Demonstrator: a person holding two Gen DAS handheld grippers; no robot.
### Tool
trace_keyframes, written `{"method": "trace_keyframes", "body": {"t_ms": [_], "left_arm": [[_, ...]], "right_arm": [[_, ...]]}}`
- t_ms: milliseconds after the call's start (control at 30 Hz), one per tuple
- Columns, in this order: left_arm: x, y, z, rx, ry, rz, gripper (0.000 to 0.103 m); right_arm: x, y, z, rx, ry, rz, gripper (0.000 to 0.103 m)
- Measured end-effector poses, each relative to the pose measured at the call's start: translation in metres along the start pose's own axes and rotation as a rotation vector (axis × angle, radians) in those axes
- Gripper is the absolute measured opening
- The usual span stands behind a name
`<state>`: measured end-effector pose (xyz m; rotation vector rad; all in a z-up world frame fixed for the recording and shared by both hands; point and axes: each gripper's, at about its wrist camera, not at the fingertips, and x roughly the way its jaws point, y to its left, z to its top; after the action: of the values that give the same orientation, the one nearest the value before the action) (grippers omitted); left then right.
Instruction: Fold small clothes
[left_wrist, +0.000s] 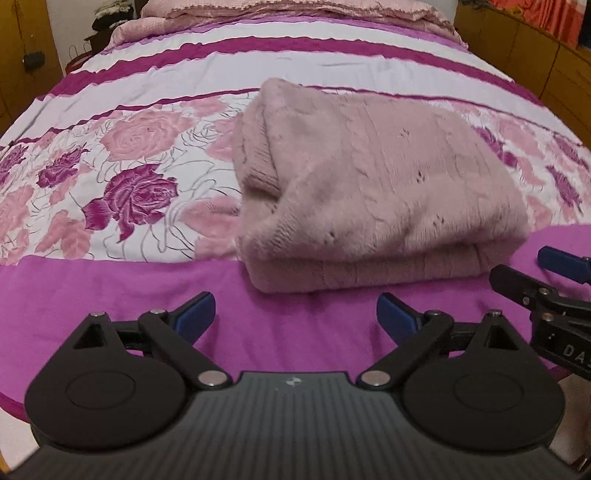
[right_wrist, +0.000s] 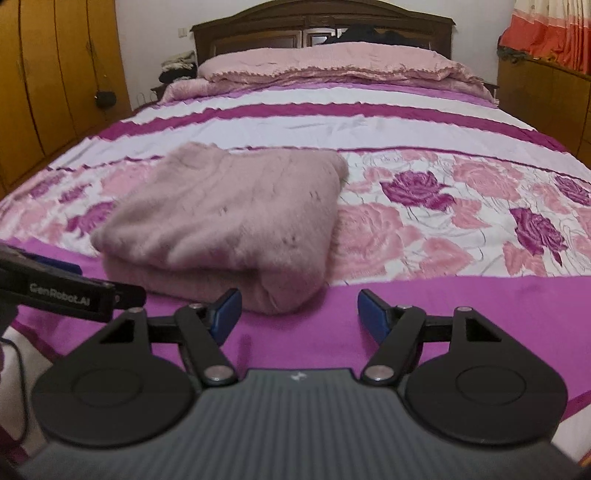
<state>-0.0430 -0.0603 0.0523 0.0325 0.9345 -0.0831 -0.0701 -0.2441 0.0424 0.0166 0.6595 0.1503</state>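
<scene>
A dusty-pink knitted sweater (left_wrist: 369, 184) lies folded into a thick rectangle on the bedspread; the right wrist view shows the sweater (right_wrist: 229, 221) left of centre. My left gripper (left_wrist: 295, 314) stands open just short of the sweater's near edge, with only purple cloth between its blue pads. My right gripper (right_wrist: 297, 312) is open too, a little to the right of the sweater's near corner and apart from it. The right gripper (left_wrist: 546, 269) also shows at the right edge of the left wrist view, and the left gripper (right_wrist: 55, 291) at the left edge of the right wrist view.
The bedspread (right_wrist: 443, 221) has a purple band near me, then pink and magenta roses, then stripes. A pink quilt (right_wrist: 332, 66) lies against the dark headboard (right_wrist: 321, 26). Wooden wardrobes (right_wrist: 48, 81) stand on the left, a wooden cabinet (right_wrist: 543, 96) on the right.
</scene>
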Motion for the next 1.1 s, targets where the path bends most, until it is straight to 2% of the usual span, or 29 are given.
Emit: {"method": "trace_keyframes", "body": {"t_ms": [433, 1100], "left_arm": [[0.026, -0.016, -0.01, 0.041, 0.012, 0.053, 0.1], [0.031, -0.013, -0.013, 0.024, 0.009, 0.052, 0.101]], "right_arm": [[0.014, -0.006, -0.018, 0.04, -0.018, -0.002, 0.072], [0.015, -0.008, -0.023, 0.049, -0.039, 0.011, 0.074]]}}
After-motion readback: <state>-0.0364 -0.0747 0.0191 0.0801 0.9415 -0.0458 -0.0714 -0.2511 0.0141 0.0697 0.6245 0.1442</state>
